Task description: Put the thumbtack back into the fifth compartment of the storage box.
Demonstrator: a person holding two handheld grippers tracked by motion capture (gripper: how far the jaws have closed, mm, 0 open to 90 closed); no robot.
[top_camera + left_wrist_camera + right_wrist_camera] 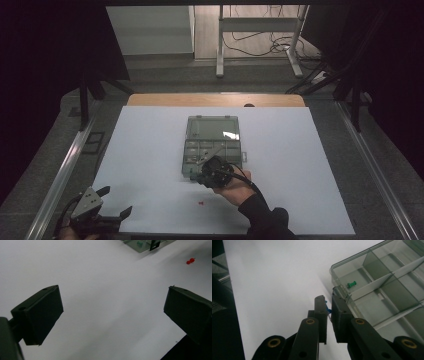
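We see the compartment box [212, 147] at the middle of the desk [150, 150], its lid behind it. One pushpin [352, 285] lies in a near corner compartment; another pushpin [201, 203] lies on the desk before the box.

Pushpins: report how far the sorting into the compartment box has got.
Done: one green pushpin lies in a corner compartment of the open clear box. In hand: the right tongs are shut on a blue pushpin at the box's near edge, not yet over a compartment. Left: a red pushpin lies loose on the white sheet; the left tongs are open, holding nothing.
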